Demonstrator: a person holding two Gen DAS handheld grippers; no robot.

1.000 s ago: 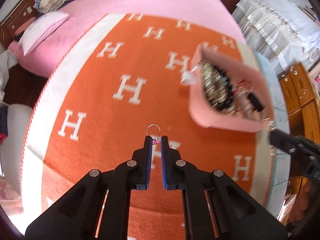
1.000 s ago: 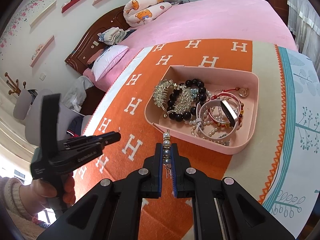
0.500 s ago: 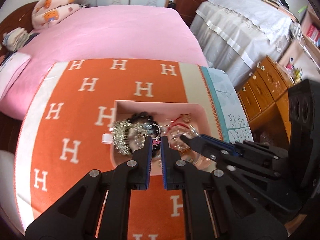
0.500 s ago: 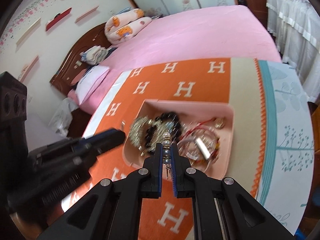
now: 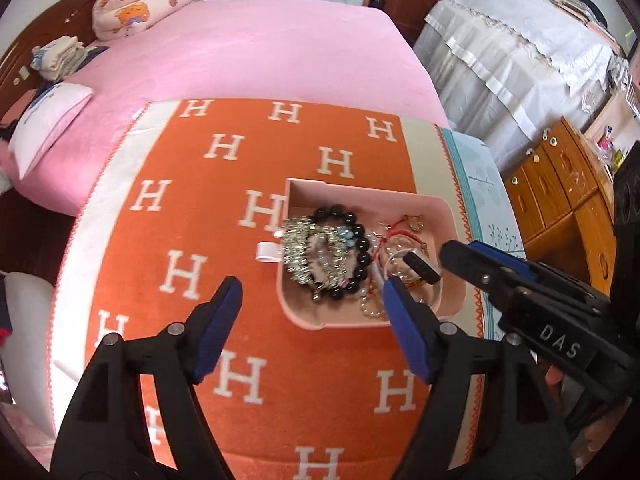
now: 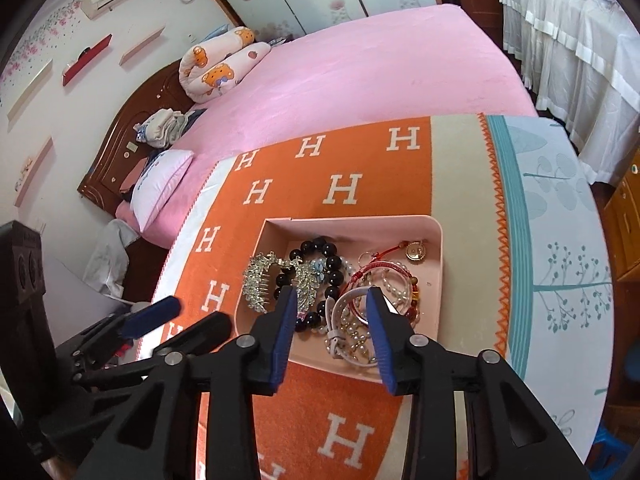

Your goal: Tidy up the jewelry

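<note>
A pink tray [image 5: 452,216] [image 6: 436,236] sits on the orange blanket and holds a black bead bracelet [image 5: 362,246] [image 6: 334,258], a silver comb [image 5: 296,248] [image 6: 256,280], a red string bracelet [image 6: 380,266], pearl strands [image 6: 356,334] and other pieces. My left gripper [image 5: 312,300] is open and empty, just above the tray's near left corner. My right gripper [image 6: 330,306] is open and empty over the tray's near side. The right gripper also shows at the right of the left wrist view [image 5: 480,258], and the left gripper at the left of the right wrist view [image 6: 182,316].
The orange H-pattern blanket [image 5: 224,216] [image 6: 344,160] covers a table beside a pink bed [image 5: 248,52]. A small white tab [image 5: 266,252] lies left of the tray. A wooden dresser [image 5: 560,200] stands at the right.
Both grippers have opened over the tray. The small ring that the left one held and the pearl piece that the right one held are no longer between the fingers.
</note>
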